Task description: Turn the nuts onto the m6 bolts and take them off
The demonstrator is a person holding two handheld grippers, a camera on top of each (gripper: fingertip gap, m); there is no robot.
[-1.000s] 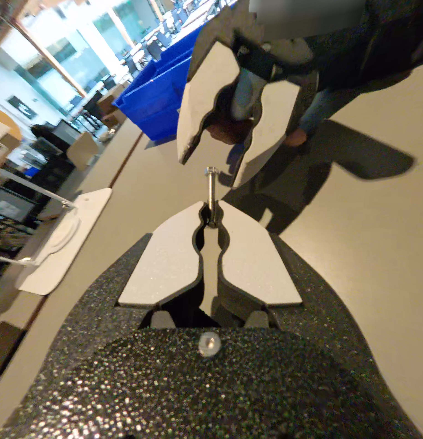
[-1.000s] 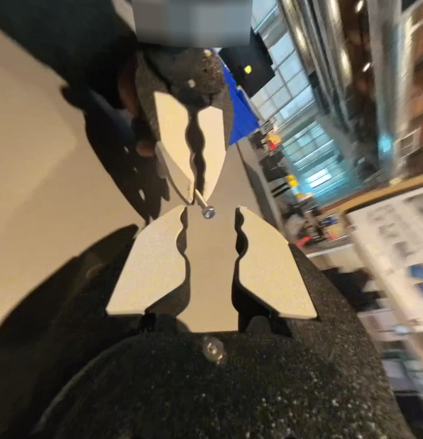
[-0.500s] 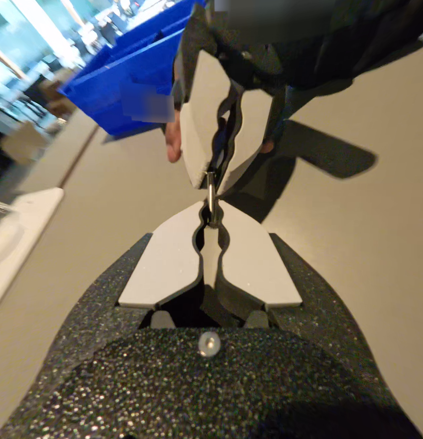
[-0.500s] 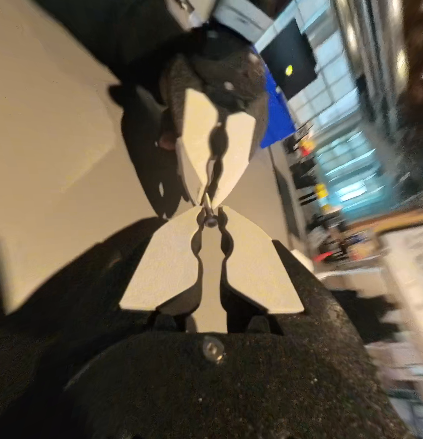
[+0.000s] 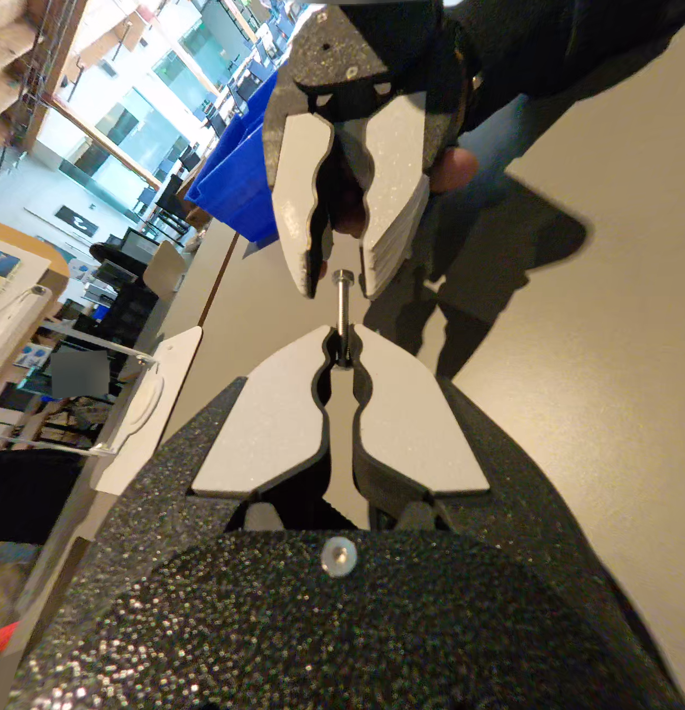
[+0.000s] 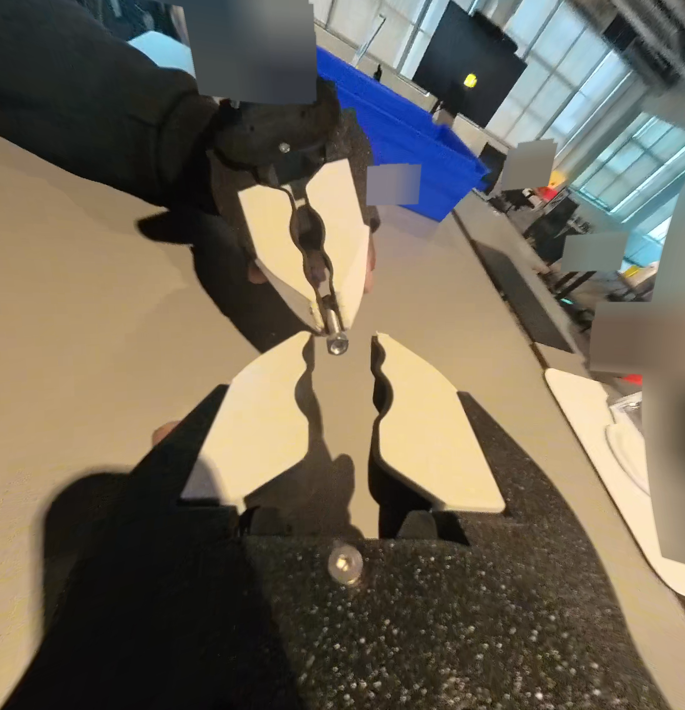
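Observation:
My left gripper (image 5: 341,330) is shut on the threaded end of a silver bolt (image 5: 341,307), which points straight ahead above the beige table (image 5: 564,384). A hex piece (image 5: 341,276) sits at the bolt's far end; I cannot tell whether it is the head or a nut. My right gripper (image 5: 339,294) faces it, open, its fingertips on either side of the hex end and not touching. In the right wrist view the right gripper (image 6: 343,338) is open around the hex end (image 6: 337,343), with the left gripper (image 6: 333,319) shut on the bolt behind it.
Blue bins (image 5: 237,184) stand at the table's far side and also show in the right wrist view (image 6: 391,126). A white board with a clear plastic dish (image 5: 156,384) lies at the table edge, at the right in the right wrist view (image 6: 587,442). Dark sleeves hold both grippers. Only a small space, under 4 cm, lies between the two pairs of fingers.
The right gripper closed on the bolt's hex end half a second ago and has now opened again, backing off slightly. The left gripper has kept hold of the bolt.

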